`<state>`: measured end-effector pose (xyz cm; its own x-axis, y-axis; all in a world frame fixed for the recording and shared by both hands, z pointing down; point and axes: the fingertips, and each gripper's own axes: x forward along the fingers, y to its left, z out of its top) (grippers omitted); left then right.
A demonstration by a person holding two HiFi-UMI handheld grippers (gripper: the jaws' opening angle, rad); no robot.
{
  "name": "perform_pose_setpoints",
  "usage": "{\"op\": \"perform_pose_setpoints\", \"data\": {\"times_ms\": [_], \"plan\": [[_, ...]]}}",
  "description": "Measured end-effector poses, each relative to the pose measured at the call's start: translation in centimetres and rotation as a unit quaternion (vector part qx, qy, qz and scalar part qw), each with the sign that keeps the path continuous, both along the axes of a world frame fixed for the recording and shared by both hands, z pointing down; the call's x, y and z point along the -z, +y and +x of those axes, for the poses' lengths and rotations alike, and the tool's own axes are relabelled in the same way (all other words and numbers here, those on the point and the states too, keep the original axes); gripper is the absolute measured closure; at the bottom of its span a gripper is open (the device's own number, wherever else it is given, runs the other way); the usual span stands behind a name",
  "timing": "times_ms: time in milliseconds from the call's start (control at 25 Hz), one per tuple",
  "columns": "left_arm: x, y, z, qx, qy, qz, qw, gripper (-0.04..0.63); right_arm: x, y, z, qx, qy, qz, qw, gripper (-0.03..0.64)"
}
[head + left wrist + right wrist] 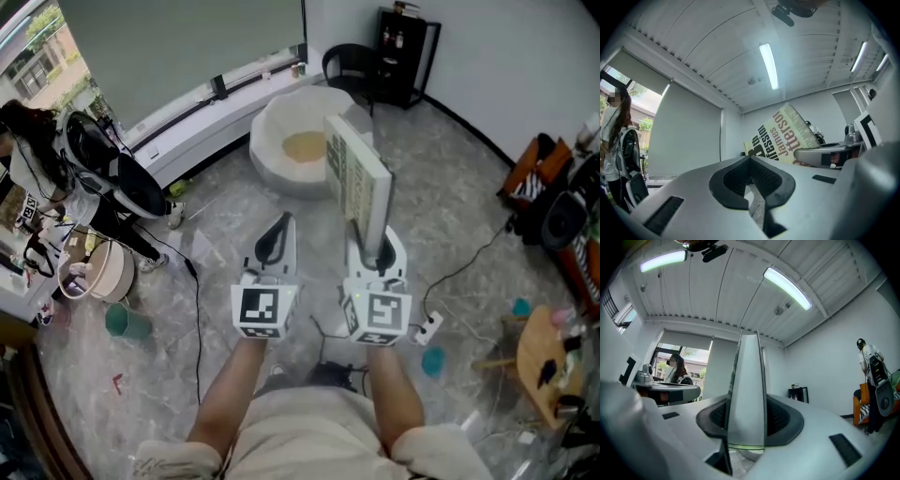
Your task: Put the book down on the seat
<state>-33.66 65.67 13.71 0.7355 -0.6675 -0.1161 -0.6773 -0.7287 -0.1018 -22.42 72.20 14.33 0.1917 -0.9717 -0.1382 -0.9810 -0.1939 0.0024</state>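
My right gripper (376,251) is shut on the lower edge of a thick pale book (355,176), which it holds upright in the air. The right gripper view shows the book's narrow edge (746,380) standing between the two pads of this gripper (747,422). A round white seat (274,131) with a tan cushion stands on the floor just beyond the book. My left gripper (275,240) hovers beside the right one, shut and with nothing in it. In the left gripper view the gripper (751,182) holds nothing, and the book's cover (784,136) shows to the right.
At the left a person with a backpack (103,169) stands by a round tub (105,272) and a teal cup (120,322). A cable and a power strip (428,328) lie on the marble floor. A black shelf (405,56) is at the back, a wooden stool (539,361) at the right.
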Motion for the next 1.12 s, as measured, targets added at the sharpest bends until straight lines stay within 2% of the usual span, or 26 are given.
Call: {"op": "perform_pose_setpoints", "data": {"times_ms": [320,520,760,1120], "plan": [[-0.5,-0.3,2.9,0.003,-0.006,0.001,1.0,0.589,-0.9,-0.7,2.8,0.005,-0.009,-0.008,1.0,0.454],[-0.8,-2.3,3.2,0.009,0.002,-0.002,1.0,0.589,-1.4,-2.7,3.1,0.01,-0.003,-0.013,1.0,0.454],[-1.5,-7.0,3.3,0.011,0.013,-0.01,0.9998,0.589,-1.9,-7.3,3.3,0.012,0.007,-0.02,1.0,0.454],[-1.6,-16.7,2.9,0.006,0.027,-0.017,0.9995,0.589,-1.7,-16.8,2.8,0.009,0.02,-0.029,0.999,0.454]]}}
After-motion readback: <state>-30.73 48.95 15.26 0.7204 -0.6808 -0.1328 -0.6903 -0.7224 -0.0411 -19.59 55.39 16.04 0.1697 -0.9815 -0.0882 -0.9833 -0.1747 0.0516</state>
